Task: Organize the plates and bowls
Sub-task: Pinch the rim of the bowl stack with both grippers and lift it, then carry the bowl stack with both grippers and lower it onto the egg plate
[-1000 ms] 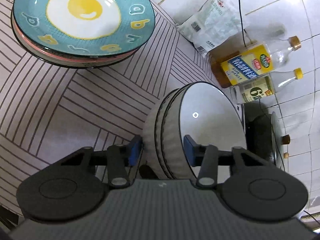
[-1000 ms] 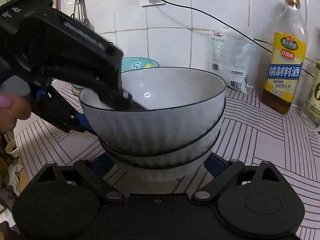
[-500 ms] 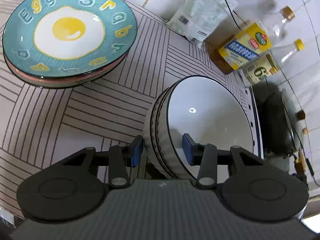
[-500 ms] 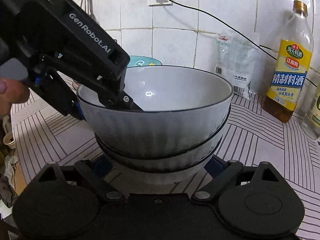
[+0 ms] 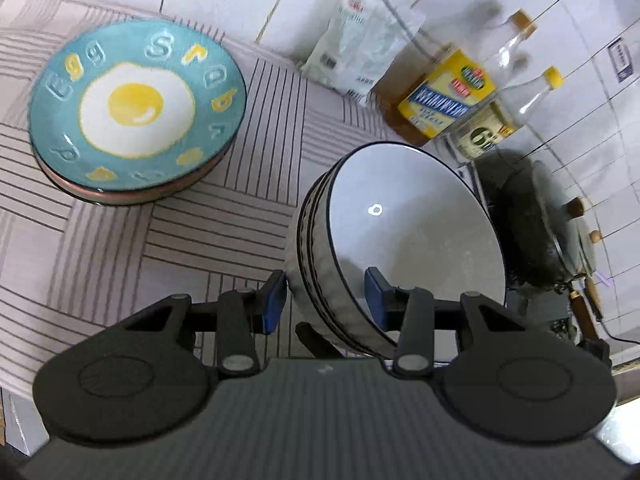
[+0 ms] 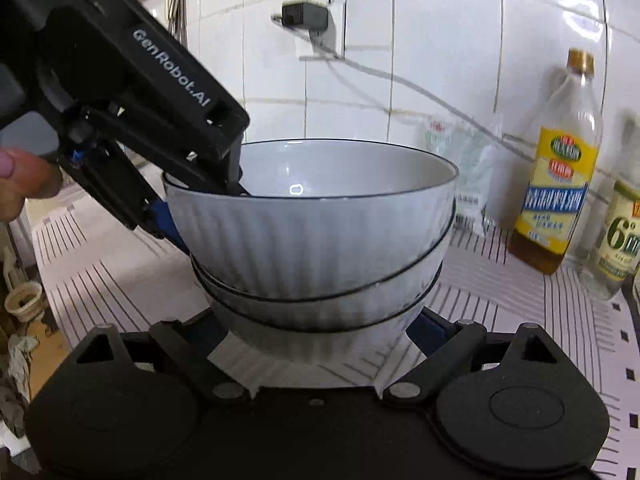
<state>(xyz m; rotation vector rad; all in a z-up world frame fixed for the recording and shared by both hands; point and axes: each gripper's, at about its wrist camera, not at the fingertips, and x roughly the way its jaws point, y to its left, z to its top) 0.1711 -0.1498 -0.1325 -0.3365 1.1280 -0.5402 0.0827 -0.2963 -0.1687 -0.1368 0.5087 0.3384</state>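
A stack of ribbed white bowls (image 5: 416, 232) with dark rims hangs above the striped counter (image 5: 192, 240), tilted in the left wrist view. My left gripper (image 5: 325, 298) is shut on the stack's near wall, one blue pad inside the top bowl and one outside. The right wrist view shows the same bowl stack (image 6: 312, 248) with my left gripper (image 6: 196, 204) biting its left rim. My right gripper (image 6: 316, 332) clasps the bottom bowl from both sides, its left pad hidden. Teal fried-egg plates (image 5: 136, 108) sit stacked at the counter's far left.
Against the tiled wall stand a yellow-labelled oil bottle (image 5: 448, 96), a smaller bottle (image 5: 492, 128) and a clear plastic bag (image 5: 356, 52). A dark pan (image 5: 532, 224) lies right of the bowls. A charger (image 6: 304, 16) is plugged in above. A person's thumb (image 6: 24, 184) shows at left.
Both grippers have risen together with the bowl stack, which now hangs higher over the counter. The left gripper has rolled, so the plates and bottles sit lower and farther off in its view.
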